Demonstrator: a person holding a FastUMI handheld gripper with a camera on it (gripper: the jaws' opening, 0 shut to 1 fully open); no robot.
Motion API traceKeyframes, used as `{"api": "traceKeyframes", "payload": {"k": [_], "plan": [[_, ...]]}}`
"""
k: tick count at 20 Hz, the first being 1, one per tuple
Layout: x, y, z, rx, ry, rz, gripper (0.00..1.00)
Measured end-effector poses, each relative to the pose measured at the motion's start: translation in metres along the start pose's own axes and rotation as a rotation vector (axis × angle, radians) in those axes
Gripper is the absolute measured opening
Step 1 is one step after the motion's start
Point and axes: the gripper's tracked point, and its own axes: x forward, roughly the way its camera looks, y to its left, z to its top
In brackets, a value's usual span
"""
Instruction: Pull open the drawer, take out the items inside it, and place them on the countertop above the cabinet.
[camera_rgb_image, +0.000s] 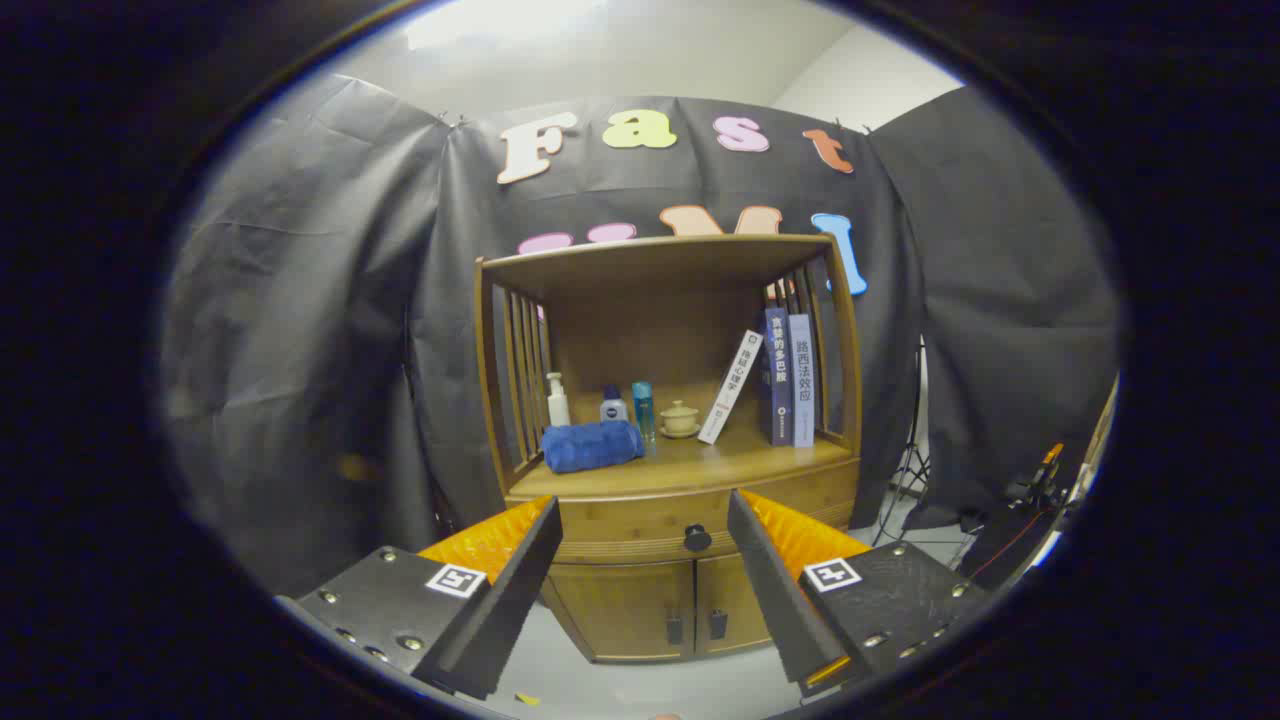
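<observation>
Jaws spread wide before the shut drawer (690, 525) (its knob (697, 538) between them), book spines' writing unreadable.

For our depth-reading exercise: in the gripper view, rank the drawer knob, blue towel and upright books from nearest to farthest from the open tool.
1. Drawer knob: between the tool's open fingers, just ahead.
2. Blue towel: countertop front, left.
3. Upright books: farther back, right.

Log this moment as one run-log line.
phase: approach | gripper: open, holding nothing | drawer: closed | knob: between the fingers, beyond them | countertop: towel, bottles, cup, books
</observation>
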Motion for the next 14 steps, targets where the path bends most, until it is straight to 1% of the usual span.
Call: {"api": "traceKeyframes", "payload": {"k": [3,8,14], "plan": [[0.0,-0.007,-0.002,-0.011,-0.003,-0.029,1.0],[0.001,-0.004,-0.009,0.027,0.013,-0.016,1.0],[0.002,-0.004,-0.02,0.018,0.032,-0.018,1.0]]}}
